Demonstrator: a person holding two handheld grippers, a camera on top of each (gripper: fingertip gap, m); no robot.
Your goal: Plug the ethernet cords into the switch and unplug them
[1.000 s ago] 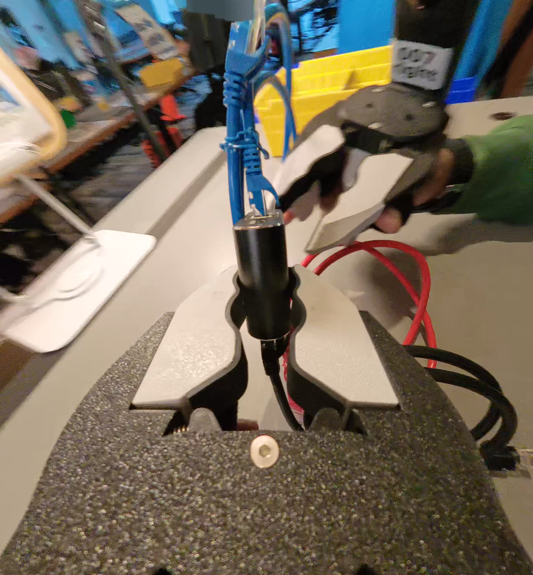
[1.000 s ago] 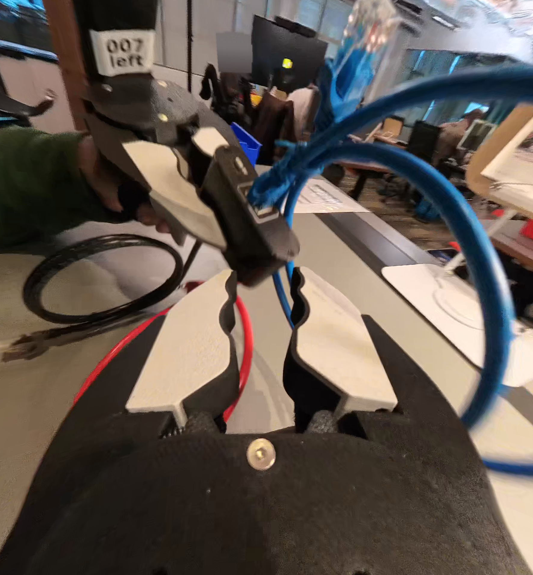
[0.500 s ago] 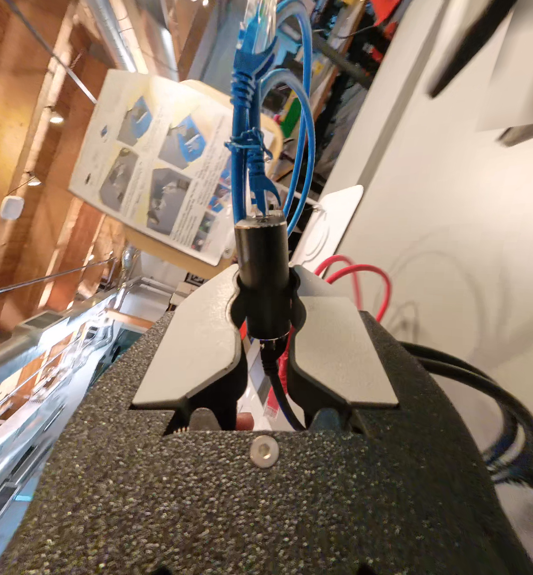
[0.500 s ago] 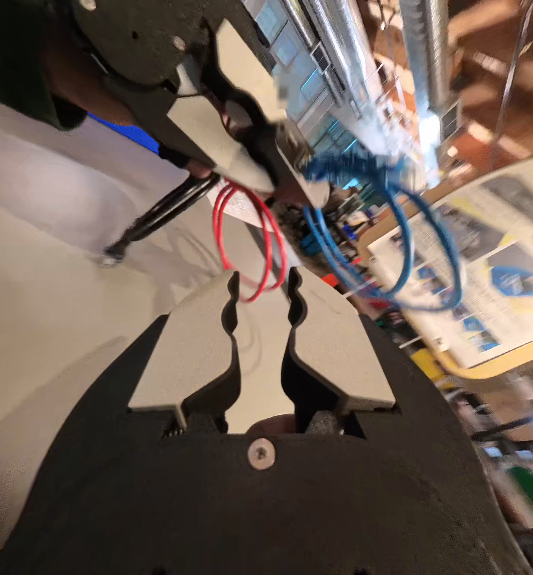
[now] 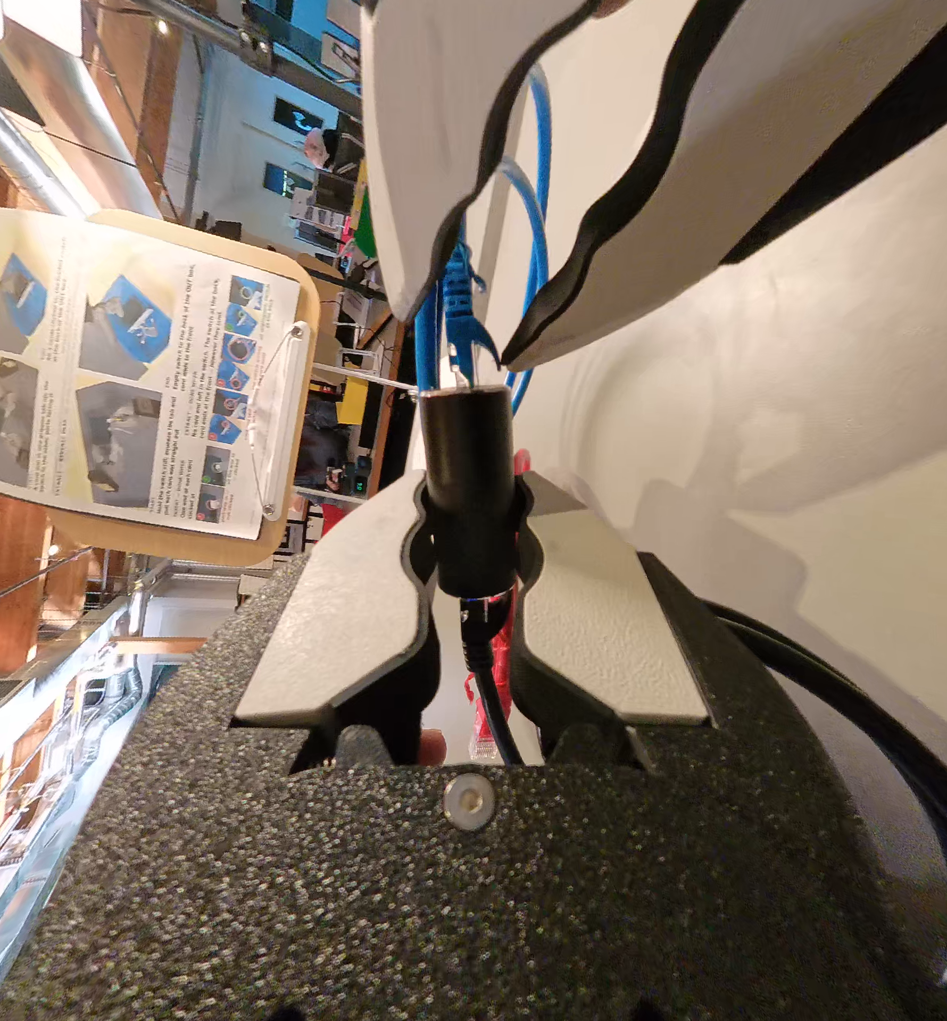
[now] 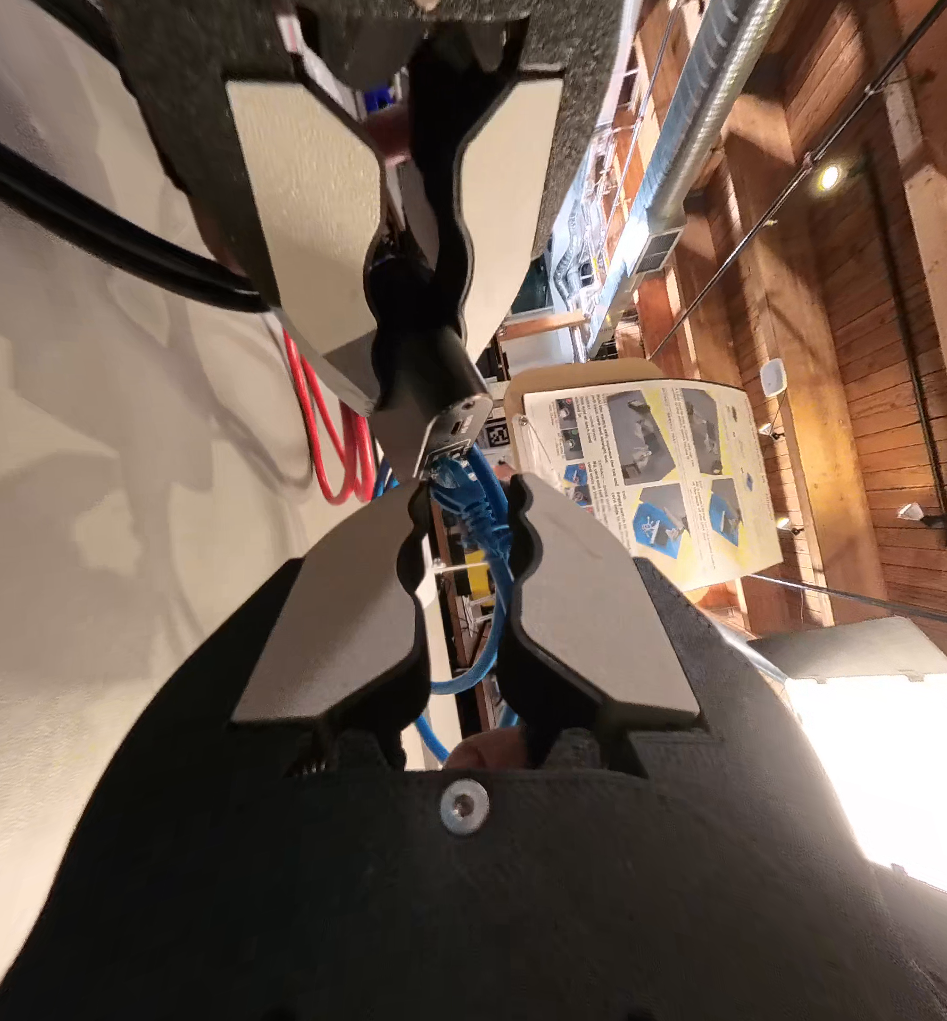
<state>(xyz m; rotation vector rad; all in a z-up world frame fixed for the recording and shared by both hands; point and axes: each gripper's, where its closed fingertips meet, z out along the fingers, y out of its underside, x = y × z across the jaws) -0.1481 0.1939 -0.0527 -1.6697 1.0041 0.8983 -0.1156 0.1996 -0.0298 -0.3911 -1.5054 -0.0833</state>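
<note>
My left gripper [image 5: 471, 530] clamps the switch [image 5: 468, 469]; my right gripper [image 6: 468, 530] stands open around the blue cord [image 6: 463, 505] plug. Closing off-centre, I risk missing its tab.

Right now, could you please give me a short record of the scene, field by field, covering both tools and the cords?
left tool: shut on the black switch
right tool: open, fingers either side of the blue cord, not clamped
blue cord: plugged into the switch's end
black cord: plugged into the switch's other end
red cord: looped beside the switch
background: instruction sheet on a clipboard
</note>
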